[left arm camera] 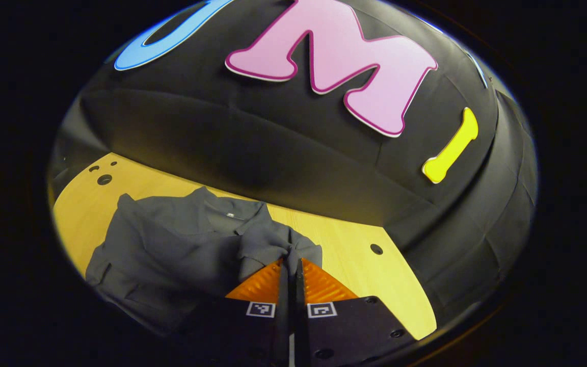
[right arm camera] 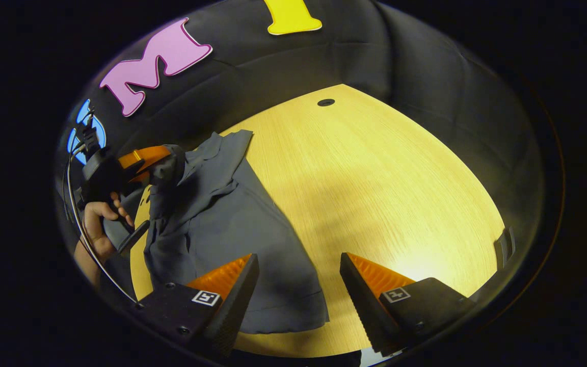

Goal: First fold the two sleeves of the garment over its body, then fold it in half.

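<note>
A dark grey collared shirt [left arm camera: 171, 250] lies on the light wooden table [left arm camera: 344, 244]. In the left gripper view my left gripper [left arm camera: 291, 261] is shut on one sleeve [left arm camera: 273, 239], which is lifted and drawn over the shirt's body. The right gripper view shows the same shirt [right arm camera: 237, 224] spread toward me, with the left gripper [right arm camera: 163, 165] and the hand [right arm camera: 101, 214] holding it at the far left, pinching the raised sleeve. My right gripper [right arm camera: 298, 265] hovers open above the shirt's lower hem [right arm camera: 283, 316], fingers wide apart with nothing between them.
Black cloth wall [right arm camera: 426, 86] curves around the table's far side. Round holes [right arm camera: 325, 102] mark the tabletop near its edges. Bare wood [right arm camera: 375, 183] stretches to the right of the shirt in the right gripper view. A cable [right arm camera: 77, 204] trails from the left gripper.
</note>
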`<state>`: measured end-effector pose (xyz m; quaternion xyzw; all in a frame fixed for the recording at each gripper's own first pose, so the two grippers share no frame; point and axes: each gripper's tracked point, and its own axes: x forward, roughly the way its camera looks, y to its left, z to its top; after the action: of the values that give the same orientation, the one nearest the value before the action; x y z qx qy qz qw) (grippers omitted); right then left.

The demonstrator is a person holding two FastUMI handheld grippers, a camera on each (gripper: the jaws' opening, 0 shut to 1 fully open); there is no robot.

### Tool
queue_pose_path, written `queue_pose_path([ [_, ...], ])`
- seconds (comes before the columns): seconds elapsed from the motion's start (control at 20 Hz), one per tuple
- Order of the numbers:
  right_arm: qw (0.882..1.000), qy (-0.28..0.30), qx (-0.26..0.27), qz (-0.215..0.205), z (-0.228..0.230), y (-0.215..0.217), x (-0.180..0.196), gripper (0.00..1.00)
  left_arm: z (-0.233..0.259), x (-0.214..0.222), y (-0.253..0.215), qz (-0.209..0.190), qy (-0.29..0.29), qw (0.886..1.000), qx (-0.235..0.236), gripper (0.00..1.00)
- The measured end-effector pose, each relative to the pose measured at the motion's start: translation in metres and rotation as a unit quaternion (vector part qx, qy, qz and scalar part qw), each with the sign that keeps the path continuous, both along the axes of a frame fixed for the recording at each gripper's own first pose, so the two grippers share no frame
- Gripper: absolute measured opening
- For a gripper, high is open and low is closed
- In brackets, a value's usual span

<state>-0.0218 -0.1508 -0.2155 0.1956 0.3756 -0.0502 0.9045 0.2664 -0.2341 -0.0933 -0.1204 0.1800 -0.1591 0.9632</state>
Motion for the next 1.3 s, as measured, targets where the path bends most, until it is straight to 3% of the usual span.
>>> queue_pose_path([
  [0.2, 1.000, 0.004, -0.004, 0.015, -0.004, 0.004, -0.003, 0.99, -0.007, -0.005, -0.018, -0.020, 0.019, 0.999, -0.017, 0.14],
  [0.25, 1.000, 0.005, -0.002, 0.018, -0.005, 0.006, -0.004, 0.99, -0.007, -0.007, -0.019, -0.025, 0.018, 0.999, -0.017, 0.21],
  [0.45, 1.000, 0.011, 0.003, 0.029, -0.008, 0.015, -0.003, 0.99, -0.001, -0.021, -0.009, -0.040, 0.010, 0.999, 0.002, 0.64],
  [0.5, 0.999, 0.013, 0.006, 0.034, -0.008, 0.019, -0.003, 0.99, 0.000, -0.027, 0.001, -0.037, 0.012, 0.999, 0.004, 0.67],
  [0.55, 0.999, 0.015, 0.008, 0.037, -0.010, 0.022, -0.003, 0.99, 0.000, -0.034, 0.010, -0.035, 0.012, 0.999, 0.005, 0.78],
  [0.6, 0.999, 0.019, 0.008, 0.040, -0.012, 0.024, -0.002, 0.99, -0.001, -0.043, 0.023, -0.031, 0.010, 0.999, 0.012, 0.77],
  [0.7, 0.998, 0.031, 0.002, 0.047, -0.020, 0.027, -0.006, 0.99, -0.008, -0.062, 0.060, -0.019, 0.004, 0.999, 0.046, 0.94],
  [0.75, 0.998, 0.037, -0.004, 0.050, -0.025, 0.026, -0.006, 0.99, -0.012, -0.074, 0.080, -0.014, 0.003, 0.998, 0.068, 0.88],
  [0.8, 0.998, 0.044, -0.012, 0.053, -0.031, 0.025, -0.009, 0.99, -0.018, -0.087, 0.100, -0.010, 0.003, 0.996, 0.091, 0.96],
  [0.95, 0.996, 0.065, -0.025, 0.053, -0.048, 0.021, -0.018, 0.99, -0.035, -0.134, 0.169, 0.015, 0.003, 0.988, 0.151, 0.96],
  [1.3, 0.993, 0.104, -0.009, 0.059, -0.072, 0.041, -0.038, 0.99, -0.111, -0.227, 0.287, 0.075, 0.095, 0.978, 0.170, 0.96],
])
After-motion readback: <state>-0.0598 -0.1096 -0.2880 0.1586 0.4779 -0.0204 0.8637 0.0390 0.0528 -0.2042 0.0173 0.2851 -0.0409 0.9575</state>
